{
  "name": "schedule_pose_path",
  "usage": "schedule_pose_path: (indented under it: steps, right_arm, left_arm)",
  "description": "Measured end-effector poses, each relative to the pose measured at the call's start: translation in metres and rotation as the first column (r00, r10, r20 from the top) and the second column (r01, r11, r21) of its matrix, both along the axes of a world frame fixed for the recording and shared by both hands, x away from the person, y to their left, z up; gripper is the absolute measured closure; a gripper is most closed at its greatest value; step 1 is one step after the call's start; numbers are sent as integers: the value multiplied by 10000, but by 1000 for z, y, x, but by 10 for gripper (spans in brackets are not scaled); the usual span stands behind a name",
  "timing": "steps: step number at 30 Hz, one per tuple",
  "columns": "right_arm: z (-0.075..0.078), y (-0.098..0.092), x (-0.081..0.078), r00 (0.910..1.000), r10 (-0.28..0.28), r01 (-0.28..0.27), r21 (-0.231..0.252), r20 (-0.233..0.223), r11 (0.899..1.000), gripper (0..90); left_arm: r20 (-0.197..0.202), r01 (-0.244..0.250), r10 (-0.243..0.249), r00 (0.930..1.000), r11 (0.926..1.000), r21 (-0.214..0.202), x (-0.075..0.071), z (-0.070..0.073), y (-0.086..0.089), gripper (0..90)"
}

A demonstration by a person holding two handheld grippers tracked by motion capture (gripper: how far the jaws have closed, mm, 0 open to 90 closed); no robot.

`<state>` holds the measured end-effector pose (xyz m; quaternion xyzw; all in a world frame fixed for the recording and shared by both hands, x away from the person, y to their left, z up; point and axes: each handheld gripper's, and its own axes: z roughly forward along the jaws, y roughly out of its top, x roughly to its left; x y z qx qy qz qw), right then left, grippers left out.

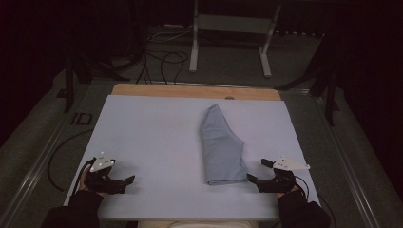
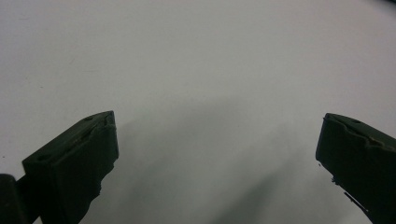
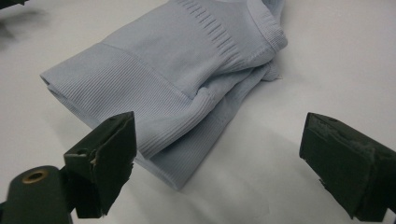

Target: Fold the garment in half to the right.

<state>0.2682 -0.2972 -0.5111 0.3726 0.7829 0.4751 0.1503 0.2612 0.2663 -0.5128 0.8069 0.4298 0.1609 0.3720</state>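
A folded light blue garment (image 1: 221, 147) with ribbed bands lies lengthwise right of the table's middle, its wide end toward the near edge. My right gripper (image 1: 259, 173) sits open just right of that near end, apart from the cloth. In the right gripper view the garment (image 3: 187, 79) lies ahead of the gripper (image 3: 217, 154), whose jaws stand wide apart with nothing between them. My left gripper (image 1: 124, 183) rests at the near left of the table, far from the garment. Its own view shows the gripper (image 2: 217, 140) open over bare white table.
The white table top (image 1: 152, 133) has a wooden strip (image 1: 195, 91) along its far edge. Beyond it, on the dark floor, stand a metal frame (image 1: 230, 33) and loose cables (image 1: 164, 61). A dark stand (image 1: 71, 80) rises at the far left.
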Motion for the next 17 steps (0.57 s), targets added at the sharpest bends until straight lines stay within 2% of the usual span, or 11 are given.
schedule_pose_path:
  steps: [10,17]
  right_arm:
    - [-1,-1,0,9999,34,-34,-2,-146,10000,109]
    - [-1,-1,0,9998,41,-41,9,-189,10000,109]
  left_arm:
    - [59,34,-34,10000,10000,16,-1,0,-3,1]
    - [-67,122,-121,9999,9998,151,0,-2,-5,1]
